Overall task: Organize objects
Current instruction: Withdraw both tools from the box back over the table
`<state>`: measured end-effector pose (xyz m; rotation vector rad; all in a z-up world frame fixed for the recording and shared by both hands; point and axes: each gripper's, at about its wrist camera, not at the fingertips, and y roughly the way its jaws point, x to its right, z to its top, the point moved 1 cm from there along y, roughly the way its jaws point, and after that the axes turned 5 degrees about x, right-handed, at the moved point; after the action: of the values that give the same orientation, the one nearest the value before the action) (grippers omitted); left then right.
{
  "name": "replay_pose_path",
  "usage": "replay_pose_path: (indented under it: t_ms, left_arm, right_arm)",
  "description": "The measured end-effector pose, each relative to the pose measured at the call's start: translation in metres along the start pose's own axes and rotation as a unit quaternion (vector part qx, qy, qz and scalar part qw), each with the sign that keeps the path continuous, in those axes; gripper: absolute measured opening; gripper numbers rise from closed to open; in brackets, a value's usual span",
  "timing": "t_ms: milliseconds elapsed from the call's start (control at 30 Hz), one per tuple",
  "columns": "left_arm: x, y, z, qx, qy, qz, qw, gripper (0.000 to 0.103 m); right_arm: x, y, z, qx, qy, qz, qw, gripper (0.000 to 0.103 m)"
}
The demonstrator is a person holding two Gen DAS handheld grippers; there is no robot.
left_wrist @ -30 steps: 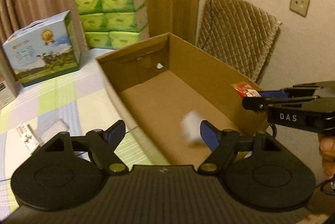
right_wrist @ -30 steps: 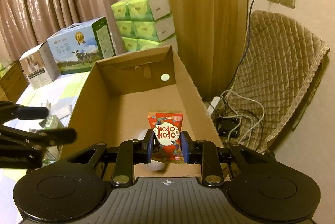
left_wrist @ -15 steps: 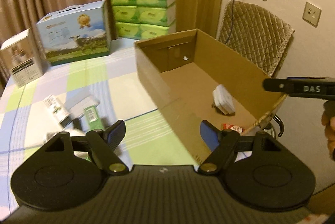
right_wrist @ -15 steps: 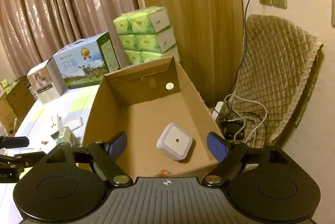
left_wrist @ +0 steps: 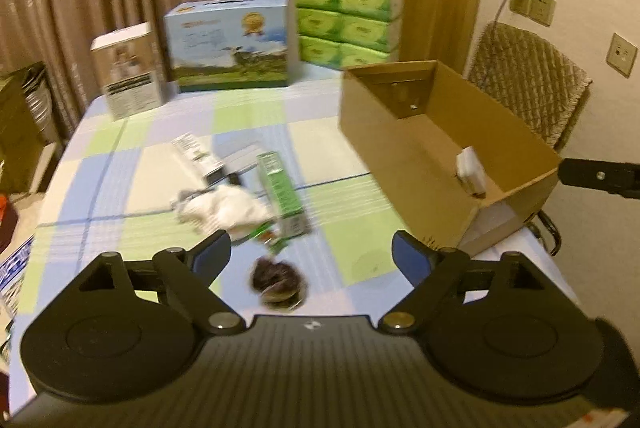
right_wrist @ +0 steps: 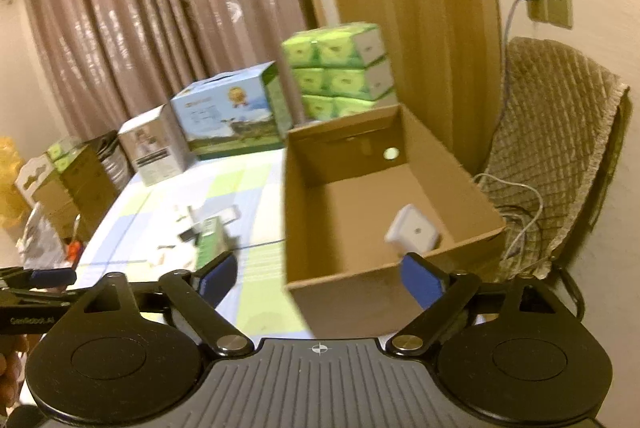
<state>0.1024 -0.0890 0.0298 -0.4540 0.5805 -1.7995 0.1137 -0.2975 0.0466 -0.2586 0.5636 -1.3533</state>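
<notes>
An open cardboard box (left_wrist: 404, 147) stands on the table's right side, with a white square device (left_wrist: 471, 167) inside; the box (right_wrist: 316, 228) and device (right_wrist: 414, 234) also show in the right wrist view. My left gripper (left_wrist: 310, 254) is open and empty above loose items: a green carton (left_wrist: 282, 187), a white crumpled wad (left_wrist: 224, 207), a white packet (left_wrist: 194, 153) and a dark round thing (left_wrist: 280, 280). My right gripper (right_wrist: 318, 276) is open and empty, before the box's near wall.
A blue milk carton box (left_wrist: 228, 45), a white box (left_wrist: 128, 69) and stacked green tissue packs (left_wrist: 346, 19) stand at the table's far edge. A quilted chair (left_wrist: 528, 83) is behind the cardboard box. The tablecloth (left_wrist: 132, 163) is checked.
My right gripper opened and dropped the red snack packet into the box, then drew back. My left gripper swung left from the box to above the loose items.
</notes>
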Motion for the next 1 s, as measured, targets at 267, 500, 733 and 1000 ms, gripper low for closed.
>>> replay_pose_path:
  t_ms: [267,500,733,1000]
  left_arm:
    - [-0.05,-0.034,-0.031,-0.007,-0.032,0.055,0.998,0.096]
    - [-0.07,-0.044,-0.047,-0.013,-0.045,0.074,0.9962,0.102]
    - [-0.07,-0.041,-0.052,-0.016,-0.047,0.069,0.9964,0.102]
    - [-0.066,-0.033,-0.058,-0.026,-0.046,0.06,0.9968,0.102]
  right_arm:
    - [-0.043,-0.004,-0.024,-0.025,-0.02,0.034,0.999,0.101]
    - [-0.063,-0.001,-0.033,-0.035,-0.034,0.047,0.998,0.101]
    - [-0.07,0.001,-0.04,-0.043,-0.041,0.048,0.997,0.101]
    - [-0.072,0.009,-0.046,-0.053,-0.043,0.049,0.996,0.101]
